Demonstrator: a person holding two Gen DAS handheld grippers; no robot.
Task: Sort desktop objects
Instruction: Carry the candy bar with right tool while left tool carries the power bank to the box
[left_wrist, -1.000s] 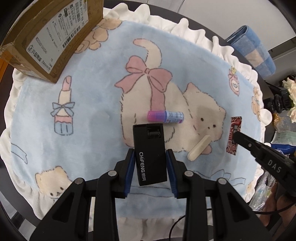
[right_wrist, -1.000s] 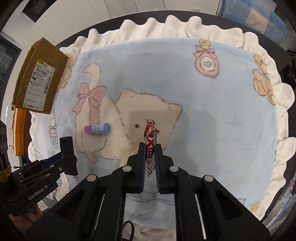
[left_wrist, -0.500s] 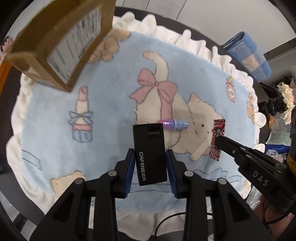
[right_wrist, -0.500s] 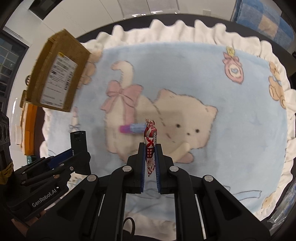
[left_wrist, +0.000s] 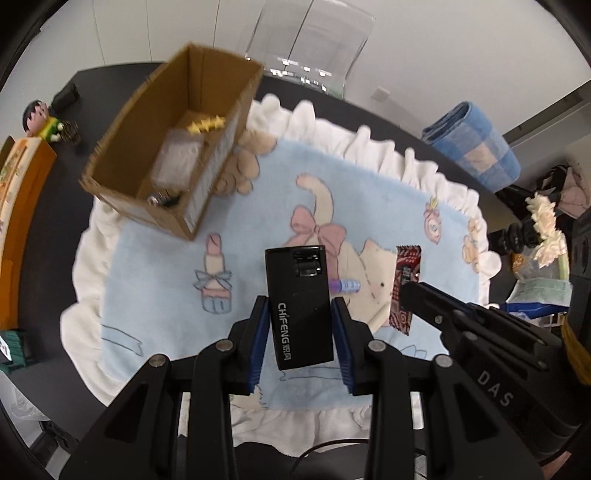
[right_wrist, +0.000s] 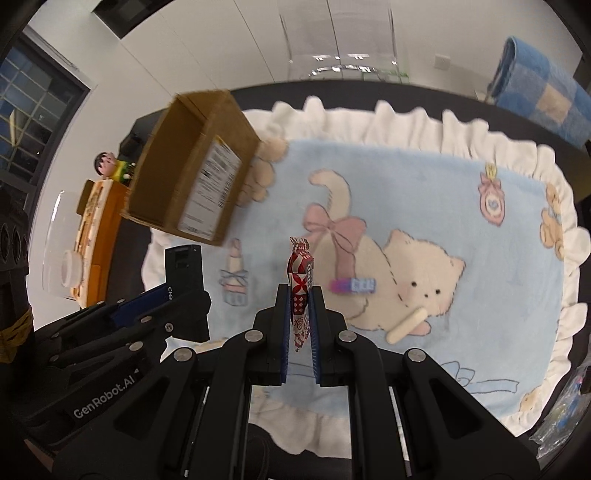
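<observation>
Mid-carry toward the cardboard box (left_wrist: 173, 147): left tool (left_wrist: 300, 343) clamped on black lighter (left_wrist: 299, 306), right tool (right_wrist: 299, 321) pinching red candy wrapper (right_wrist: 300, 284), both short of the box; next, over its opening, release

Pale blue blanket (right_wrist: 424, 206) spreads across the dark bench (left_wrist: 55, 236), cream ruffle round its edge, printed with a cream cat, pink bow and pink lipstick; brown cardboard box (left_wrist: 173, 147) shows a white label with black print; inside it, yellow stars (left_wrist: 205, 124); black lighter (left_wrist: 299, 306) carries grey lettering, between blue-padded black fingers (left_wrist: 258, 347); red-and-white patterned candy wrapper (right_wrist: 300, 291) stands in the other gripper (right_wrist: 299, 332); purple-and-blue tube (right_wrist: 352, 285) on the cat; blue-and-beige checked towel (left_wrist: 476, 144) beyond; orange box (left_wrist: 18, 221) at the edge.
</observation>
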